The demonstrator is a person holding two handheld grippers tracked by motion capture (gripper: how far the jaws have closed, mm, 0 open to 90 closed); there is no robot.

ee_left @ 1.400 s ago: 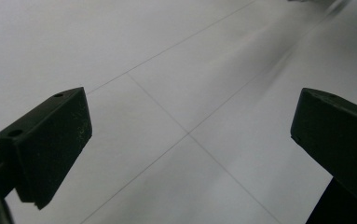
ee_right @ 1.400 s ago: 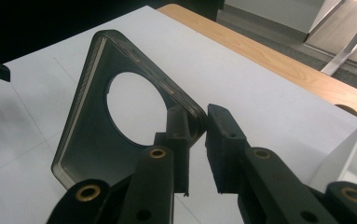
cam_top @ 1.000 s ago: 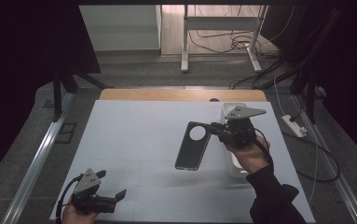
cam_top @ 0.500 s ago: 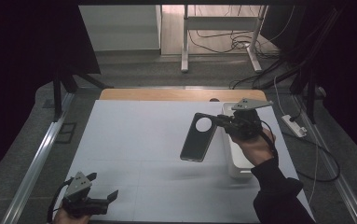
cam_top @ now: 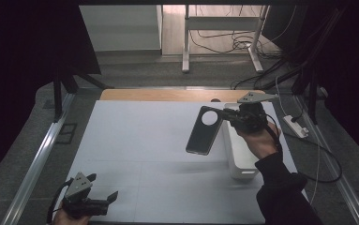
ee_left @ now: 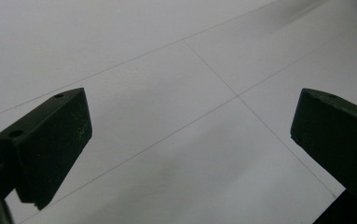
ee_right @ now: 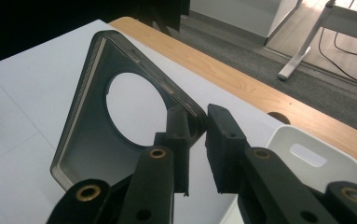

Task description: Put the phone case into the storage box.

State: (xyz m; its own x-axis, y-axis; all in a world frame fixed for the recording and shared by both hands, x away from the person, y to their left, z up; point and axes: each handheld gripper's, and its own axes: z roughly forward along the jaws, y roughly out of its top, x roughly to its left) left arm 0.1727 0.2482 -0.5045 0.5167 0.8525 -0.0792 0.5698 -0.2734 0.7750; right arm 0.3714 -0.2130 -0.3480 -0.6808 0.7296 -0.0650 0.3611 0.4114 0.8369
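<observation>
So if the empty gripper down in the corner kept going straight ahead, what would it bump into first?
Probably just the white table top: the left gripper points its open jaws at bare surface.

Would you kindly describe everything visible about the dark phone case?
The phone case is a dark, translucent, soft-looking shell with raised rims and a large round camera cut-out near its top. It hangs tilted above the white table, left of the white bin, pinched at its upper corner by the right gripper.
</observation>
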